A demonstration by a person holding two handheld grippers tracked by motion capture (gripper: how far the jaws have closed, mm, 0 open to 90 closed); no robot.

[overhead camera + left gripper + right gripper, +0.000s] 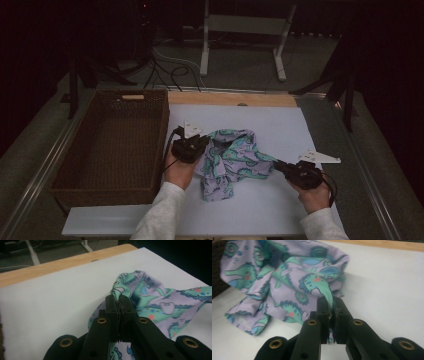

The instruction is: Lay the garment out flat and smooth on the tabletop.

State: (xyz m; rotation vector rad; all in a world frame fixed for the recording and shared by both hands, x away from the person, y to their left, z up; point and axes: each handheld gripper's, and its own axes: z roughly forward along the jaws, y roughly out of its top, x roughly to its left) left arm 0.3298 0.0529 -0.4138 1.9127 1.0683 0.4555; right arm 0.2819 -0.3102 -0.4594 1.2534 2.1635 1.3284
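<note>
A lilac cloth [231,159] printed with green dinosaurs lies bunched on the white table top [280,125]. My left gripper [206,141] is at the cloth's left edge, shut on a fold of the cloth [147,298], with fabric pinched between the closed jaws. My right gripper [276,163] is at the cloth's right corner, shut on a thin stretched tip of the cloth [287,277]. In each gripper view the two black jaws meet with fabric coming out at the tips [119,298] [329,300].
A brown wicker basket [115,145] stands to the left of the cloth, close beside my left hand. A wooden strip [235,98] runs along the table's far edge. Beyond it are a white metal stand [245,30] and cables on the floor.
</note>
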